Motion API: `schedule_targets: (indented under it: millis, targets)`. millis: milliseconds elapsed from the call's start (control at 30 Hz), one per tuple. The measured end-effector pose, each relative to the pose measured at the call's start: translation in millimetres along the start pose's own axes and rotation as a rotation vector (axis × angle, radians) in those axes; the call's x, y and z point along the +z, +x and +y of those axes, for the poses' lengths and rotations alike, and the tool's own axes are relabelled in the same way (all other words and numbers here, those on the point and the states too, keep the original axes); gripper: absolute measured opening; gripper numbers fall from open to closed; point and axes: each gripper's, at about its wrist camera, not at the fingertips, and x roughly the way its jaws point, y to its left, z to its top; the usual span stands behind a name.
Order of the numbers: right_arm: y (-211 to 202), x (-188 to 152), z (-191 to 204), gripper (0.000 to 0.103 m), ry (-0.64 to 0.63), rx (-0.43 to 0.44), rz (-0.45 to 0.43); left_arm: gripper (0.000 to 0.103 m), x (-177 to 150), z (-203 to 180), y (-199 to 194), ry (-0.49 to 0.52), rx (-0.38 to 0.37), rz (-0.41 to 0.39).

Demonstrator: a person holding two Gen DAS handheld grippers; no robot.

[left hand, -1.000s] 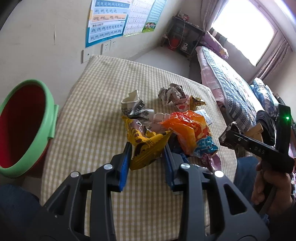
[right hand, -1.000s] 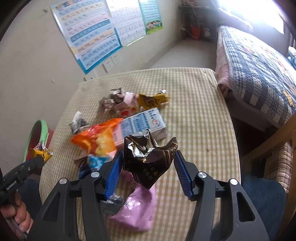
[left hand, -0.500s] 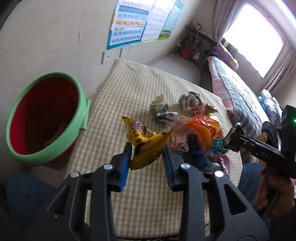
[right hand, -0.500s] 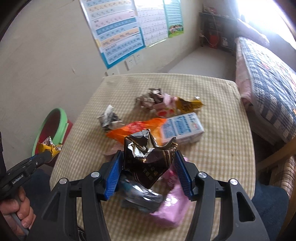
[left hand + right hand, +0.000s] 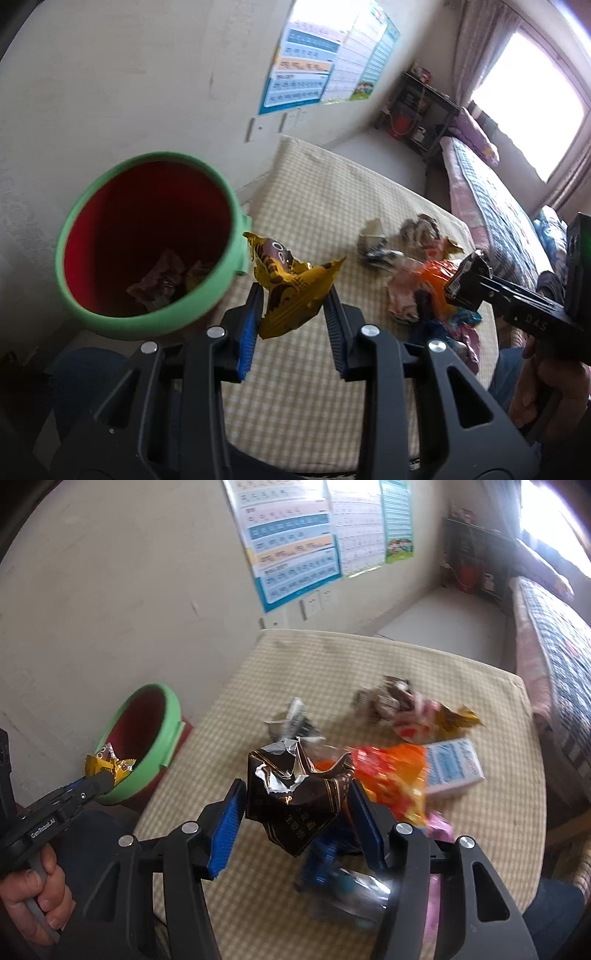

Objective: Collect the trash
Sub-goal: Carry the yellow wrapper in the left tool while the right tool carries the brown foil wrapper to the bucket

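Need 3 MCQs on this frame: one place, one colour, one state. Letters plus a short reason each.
1. Where is the bin?
A. on the bed
B. on the table
C. beside the table, by the wall

2. Bin rim colour?
A. blue
B. green
C. white

3. The right gripper is:
A. shut on the dark foil wrapper
B. open, empty
C. holding the carton

Key: 1 C, it stands off the table's edge. 2 B, green rim around a red inside. 3 A, both pads press the wrapper.
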Motion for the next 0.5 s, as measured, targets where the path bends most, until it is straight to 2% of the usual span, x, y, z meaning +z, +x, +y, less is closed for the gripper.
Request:
schedule_targets:
  millis: [233, 500]
  targets:
    - [14.9, 20.5, 38.6, 0.055, -0.057, 0.044, -0.001, 0.032, 9.0, 36.5, -11.2, -0.037, 0.05, -0.026]
    - [39.1, 43.6, 92.7, 0.055, -0.129, 0.106, 0.009, 0.032, 16.8, 86.5, -17.5, -0.129, 0.114, -0.059]
